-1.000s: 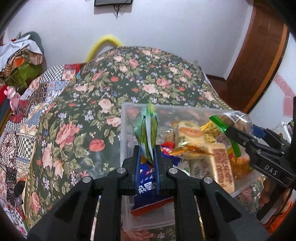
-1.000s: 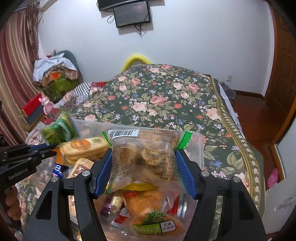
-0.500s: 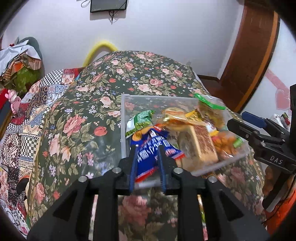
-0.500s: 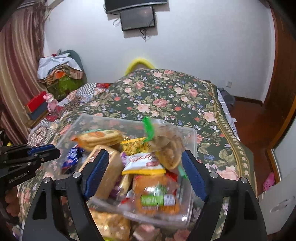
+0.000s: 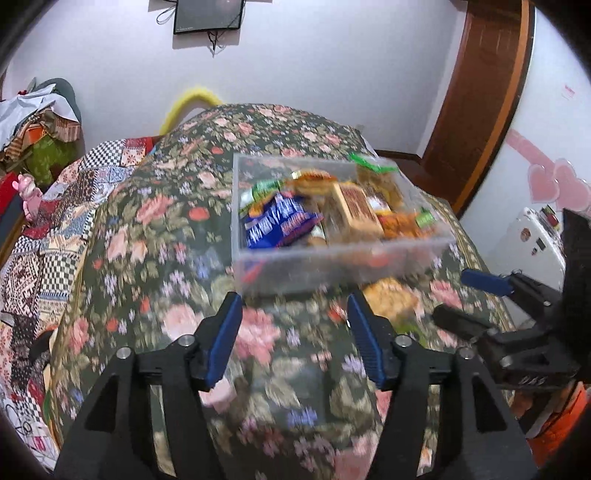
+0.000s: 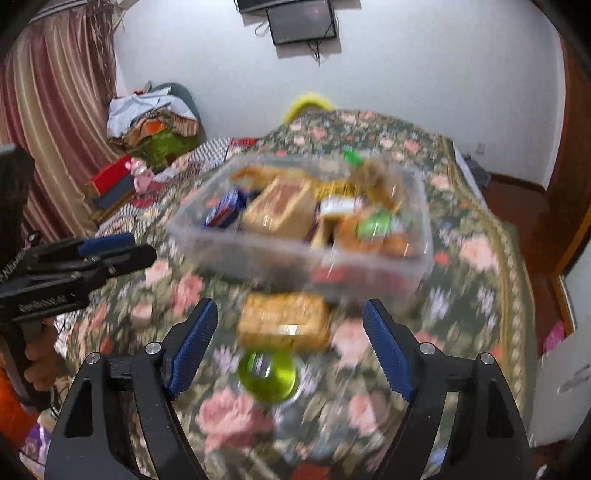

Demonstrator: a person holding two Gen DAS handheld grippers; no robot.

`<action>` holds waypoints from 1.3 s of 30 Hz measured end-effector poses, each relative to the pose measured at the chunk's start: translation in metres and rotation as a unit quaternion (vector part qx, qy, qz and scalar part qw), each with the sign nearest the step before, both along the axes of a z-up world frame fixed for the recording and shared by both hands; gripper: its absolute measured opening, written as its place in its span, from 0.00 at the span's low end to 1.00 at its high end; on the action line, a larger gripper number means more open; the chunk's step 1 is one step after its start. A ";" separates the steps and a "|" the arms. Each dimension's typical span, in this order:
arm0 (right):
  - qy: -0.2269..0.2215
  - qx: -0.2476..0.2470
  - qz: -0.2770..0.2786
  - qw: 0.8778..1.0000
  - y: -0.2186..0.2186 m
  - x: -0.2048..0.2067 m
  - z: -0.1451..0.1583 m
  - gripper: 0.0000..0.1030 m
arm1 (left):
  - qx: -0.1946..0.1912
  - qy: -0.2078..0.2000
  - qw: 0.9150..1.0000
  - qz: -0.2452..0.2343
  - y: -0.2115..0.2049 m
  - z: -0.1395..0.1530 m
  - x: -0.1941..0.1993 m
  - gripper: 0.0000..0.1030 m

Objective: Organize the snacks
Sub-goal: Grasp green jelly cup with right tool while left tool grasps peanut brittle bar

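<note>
**Snack bin on the bed, both my grippers empty**

The clear plastic bin [image 5: 332,258] sits on the floral bedspread [image 5: 155,221], ahead of both my grippers. It is crowded with packets: a blue wrapper [image 5: 277,225] at its left side, a tan boxy pack [image 5: 354,206] in the middle, a green-topped bag of biscuits [image 5: 373,173] toward the back, and orange snacks [image 5: 400,223] at the right. From my right wrist view, two things lie on the spread just in front of the bin: a yellowish packet [image 6: 282,321], and nearer to me a round green item [image 6: 267,374], too blurred to name.

My left gripper [image 5: 293,339] has its fingers spread wide, holding nothing, with only bedspread between them. My right gripper [image 6: 290,343] is spread wide too, empty, and the yellowish packet and the green item show between its fingers, touching neither.

A dark screen [image 5: 208,14] hangs on the white wall behind the bed.
</note>
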State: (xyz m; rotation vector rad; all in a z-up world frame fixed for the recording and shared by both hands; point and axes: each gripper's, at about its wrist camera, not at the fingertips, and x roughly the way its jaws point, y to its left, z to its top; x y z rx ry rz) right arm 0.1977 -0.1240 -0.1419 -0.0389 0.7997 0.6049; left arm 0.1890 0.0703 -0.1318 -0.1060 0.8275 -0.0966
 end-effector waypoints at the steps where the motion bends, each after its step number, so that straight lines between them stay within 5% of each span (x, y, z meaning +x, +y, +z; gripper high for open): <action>1: 0.009 -0.003 0.002 1.000 0.002 -0.003 -0.008 0.76 | -0.001 0.005 1.000 -0.002 -0.002 -0.004 -0.004 0.61; 4: 0.033 -0.010 0.009 0.999 0.007 -0.007 -0.025 0.74 | 0.000 0.021 1.000 -0.005 -0.006 -0.016 -0.010 0.62; 11: 0.073 -0.021 0.030 0.997 0.026 0.000 -0.051 0.43 | -0.002 0.054 0.998 -0.020 -0.018 -0.039 -0.007 0.62; 25: 0.066 -0.005 -0.016 0.998 -0.038 -0.009 -0.054 0.42 | 0.011 0.078 0.992 -0.103 -0.081 -0.058 0.049 0.66; 39: 0.077 0.030 -0.062 0.995 -0.087 -0.011 -0.055 0.42 | 0.037 0.098 0.987 -0.118 -0.115 -0.080 0.082 0.86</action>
